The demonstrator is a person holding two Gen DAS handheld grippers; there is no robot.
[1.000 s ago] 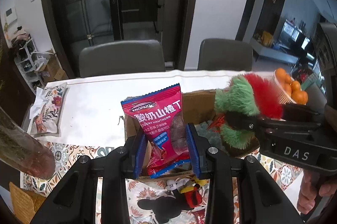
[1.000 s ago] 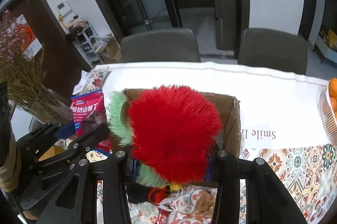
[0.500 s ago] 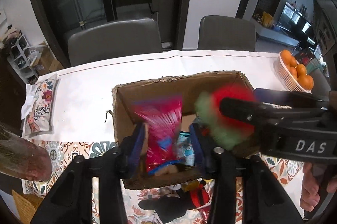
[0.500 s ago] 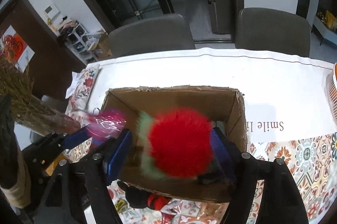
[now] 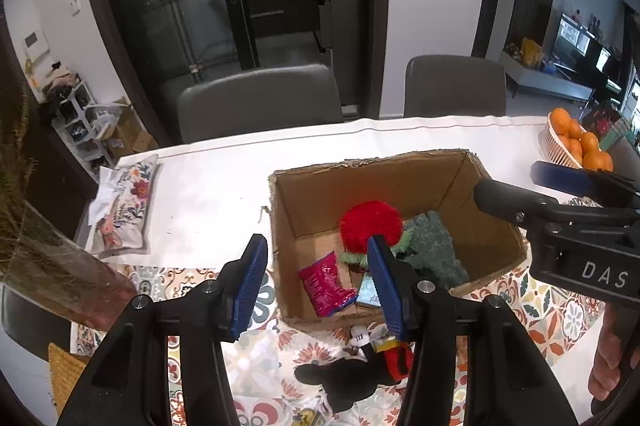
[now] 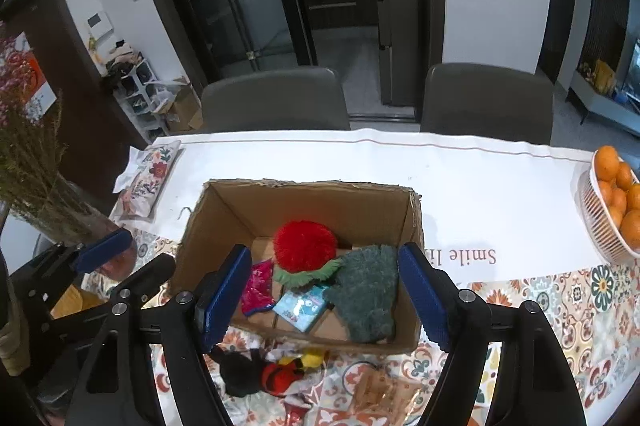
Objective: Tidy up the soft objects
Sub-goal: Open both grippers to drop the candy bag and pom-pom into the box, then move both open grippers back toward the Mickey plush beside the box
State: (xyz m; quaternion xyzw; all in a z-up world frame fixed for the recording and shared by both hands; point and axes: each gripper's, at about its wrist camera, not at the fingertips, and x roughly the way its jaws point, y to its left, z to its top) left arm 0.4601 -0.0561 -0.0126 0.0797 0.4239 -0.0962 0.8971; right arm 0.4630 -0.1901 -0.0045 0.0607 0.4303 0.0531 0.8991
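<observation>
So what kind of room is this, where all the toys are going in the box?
Probably a dining room in someone's home. There is a big table with a patterned cloth, two grey chairs pushed up to it, and a basket of oranges on top.

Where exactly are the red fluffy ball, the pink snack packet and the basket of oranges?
red fluffy ball (image 6: 304,246), right wrist view, middle of its fuzz
pink snack packet (image 5: 325,284), left wrist view, centre of wrapper
basket of oranges (image 6: 592,214), right wrist view, white wall
</observation>
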